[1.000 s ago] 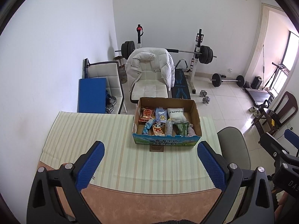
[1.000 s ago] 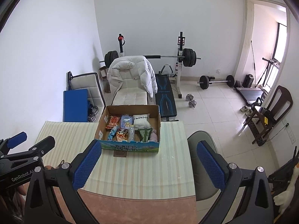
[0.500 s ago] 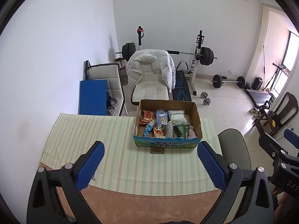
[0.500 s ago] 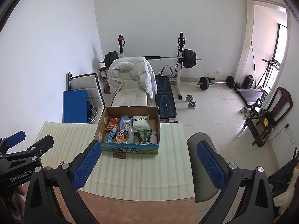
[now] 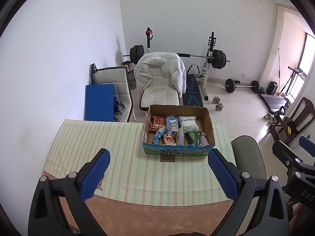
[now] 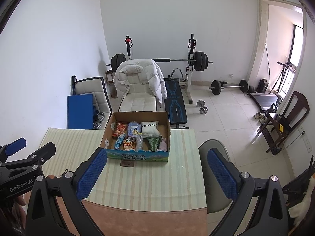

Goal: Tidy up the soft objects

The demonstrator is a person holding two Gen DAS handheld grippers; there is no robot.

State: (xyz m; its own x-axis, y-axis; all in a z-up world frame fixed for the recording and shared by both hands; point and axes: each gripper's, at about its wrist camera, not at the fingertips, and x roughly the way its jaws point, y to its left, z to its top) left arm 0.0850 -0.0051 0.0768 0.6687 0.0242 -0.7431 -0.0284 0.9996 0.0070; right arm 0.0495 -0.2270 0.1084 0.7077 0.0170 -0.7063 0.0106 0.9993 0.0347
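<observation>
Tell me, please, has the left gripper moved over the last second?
Yes. The left gripper has pulled back and risen slightly: the open cardboard box now sits lower and smaller against the fixed fingers.

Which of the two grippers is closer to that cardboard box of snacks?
Right, by a little. The right gripper sits almost straight in front of the box; the left gripper hovers off to the box's left. Both open, neither touching.

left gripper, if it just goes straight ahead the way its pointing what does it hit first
Probably the striped tablecloth, just short of the cardboard box. The left gripper is open, empty and angled down at the table, with nothing between its fingers and the cloth. Depth is unclear, so it could reach the box's front wall instead.
</observation>
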